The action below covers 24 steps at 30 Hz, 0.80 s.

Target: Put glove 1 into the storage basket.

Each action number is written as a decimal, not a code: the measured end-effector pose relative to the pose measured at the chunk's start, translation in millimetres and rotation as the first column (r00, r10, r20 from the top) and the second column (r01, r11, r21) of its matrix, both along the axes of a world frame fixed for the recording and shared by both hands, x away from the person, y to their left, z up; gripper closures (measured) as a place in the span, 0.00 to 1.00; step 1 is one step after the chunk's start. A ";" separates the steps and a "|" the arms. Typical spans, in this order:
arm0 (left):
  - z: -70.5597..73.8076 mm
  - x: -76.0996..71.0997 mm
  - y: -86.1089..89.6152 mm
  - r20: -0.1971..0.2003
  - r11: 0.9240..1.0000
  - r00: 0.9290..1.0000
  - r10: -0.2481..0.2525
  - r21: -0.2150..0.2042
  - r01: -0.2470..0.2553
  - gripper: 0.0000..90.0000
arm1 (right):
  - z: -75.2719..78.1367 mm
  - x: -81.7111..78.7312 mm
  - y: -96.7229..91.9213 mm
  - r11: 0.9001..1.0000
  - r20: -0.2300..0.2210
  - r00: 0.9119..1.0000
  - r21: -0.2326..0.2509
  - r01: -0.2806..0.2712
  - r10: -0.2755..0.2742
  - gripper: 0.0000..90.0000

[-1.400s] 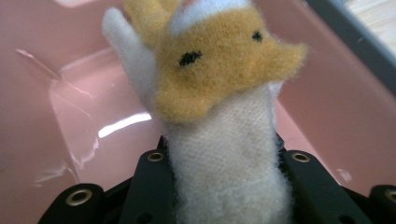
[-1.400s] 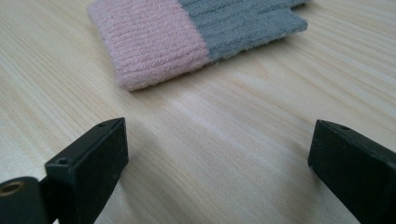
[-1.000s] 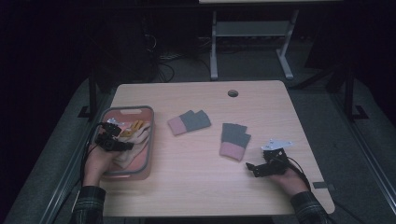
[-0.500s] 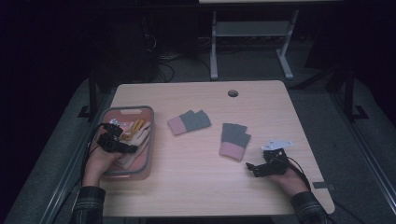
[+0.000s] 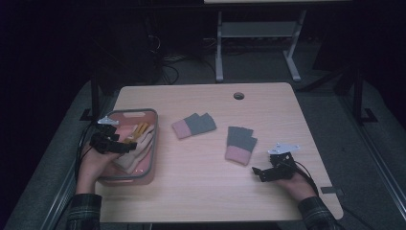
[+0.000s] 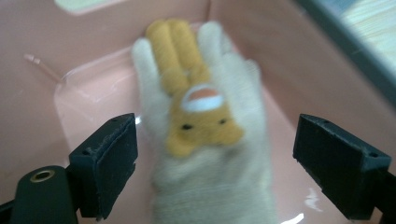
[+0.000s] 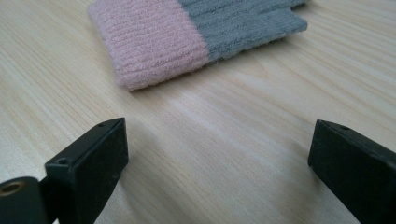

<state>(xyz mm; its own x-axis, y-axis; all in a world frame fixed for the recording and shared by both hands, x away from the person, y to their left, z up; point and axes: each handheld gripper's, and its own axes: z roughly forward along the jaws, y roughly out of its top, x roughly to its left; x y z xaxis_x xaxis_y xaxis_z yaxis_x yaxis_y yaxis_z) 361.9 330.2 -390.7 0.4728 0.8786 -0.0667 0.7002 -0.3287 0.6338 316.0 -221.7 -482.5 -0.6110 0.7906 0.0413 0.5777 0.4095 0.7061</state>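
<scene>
The left gripper point(image 6: 215, 172) hangs with jaws spread over a cream knitted glove with an orange bear patch point(image 6: 205, 140) lying in the pink plastic tray point(image 5: 143, 175); lowering squarely to pinch only the cuff seems wisest.

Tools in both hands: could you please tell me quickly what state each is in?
Left tool: open, empty, over the cream glove in the pink bin.
Right tool: open, empty.
</scene>
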 end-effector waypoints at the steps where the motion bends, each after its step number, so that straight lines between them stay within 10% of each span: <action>1: 2.7 -1.4 -1.2 0.010 1.000 1.000 -0.003 -0.012 0.003 0.15 | 0.0 0.1 0.0 1.000 0.001 1.000 0.000 -0.001 0.001 0.05; 8: 17.7 -7.6 -12.3 0.058 0.993 0.997 -0.054 -0.104 0.060 0.15 | 0.1 -0.1 0.1 1.000 -0.002 1.000 0.000 0.002 -0.002 0.05; 24: 30.3 -21.0 -86.7 0.109 0.959 0.968 -0.225 -0.151 0.239 0.15 | 0.0 0.1 -0.1 1.000 0.001 1.000 -0.001 -0.001 0.001 0.05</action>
